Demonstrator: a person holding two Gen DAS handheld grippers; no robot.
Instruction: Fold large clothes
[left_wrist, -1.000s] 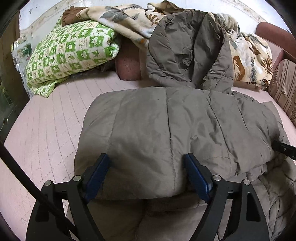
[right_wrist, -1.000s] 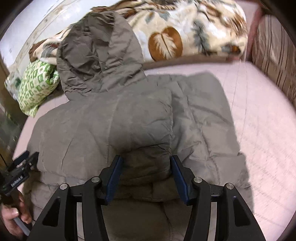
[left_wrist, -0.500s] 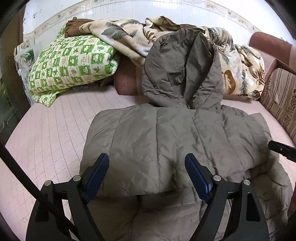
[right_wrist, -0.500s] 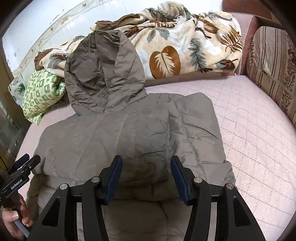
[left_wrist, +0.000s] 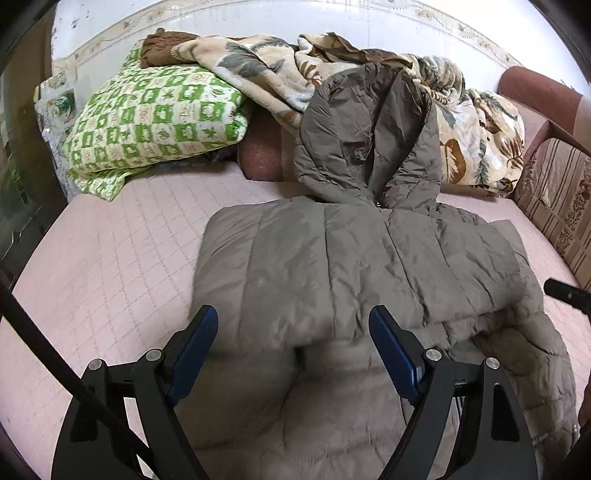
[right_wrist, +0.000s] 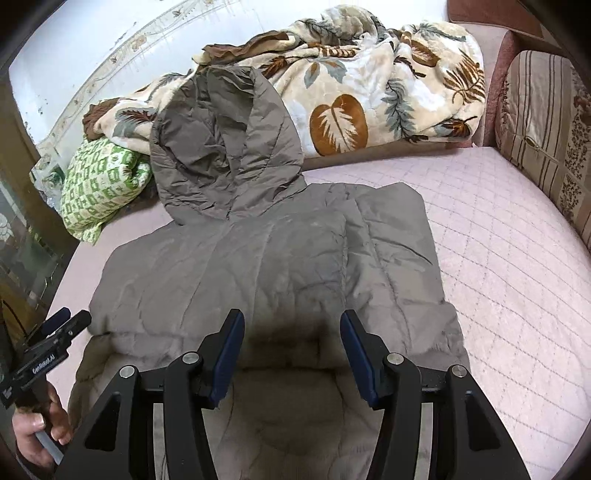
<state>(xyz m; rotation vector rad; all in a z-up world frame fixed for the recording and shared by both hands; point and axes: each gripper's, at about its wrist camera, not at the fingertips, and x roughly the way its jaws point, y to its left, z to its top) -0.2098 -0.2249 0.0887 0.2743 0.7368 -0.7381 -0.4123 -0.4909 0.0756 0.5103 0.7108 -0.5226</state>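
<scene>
A grey-brown hooded puffer jacket (left_wrist: 332, 266) (right_wrist: 258, 266) lies flat on the pink quilted bed (left_wrist: 110, 277), its near part doubled over so a fold edge runs across it. The hood (left_wrist: 362, 140) (right_wrist: 221, 147) leans up against the bedding behind. My left gripper (left_wrist: 293, 321) hovers open above the near left part of the jacket, nothing between its blue pads. My right gripper (right_wrist: 291, 325) hangs open over the near right part, also with nothing in it. In the right wrist view the left gripper (right_wrist: 55, 332) shows at the far left, held by a hand (right_wrist: 37, 424).
A green-and-white checked pillow (left_wrist: 155, 122) (right_wrist: 99, 184) and a leaf-patterned blanket (left_wrist: 476, 136) (right_wrist: 369, 92) are heaped along the wall. A striped cushion (left_wrist: 554, 206) (right_wrist: 546, 129) bounds the bed on the right. Bare pink mattress (right_wrist: 498, 258) lies on both sides of the jacket.
Both grippers have drawn up and back from the jacket, so it looks smaller and more of the bed shows. The jacket itself lies as before, and both jaws keep the same width.
</scene>
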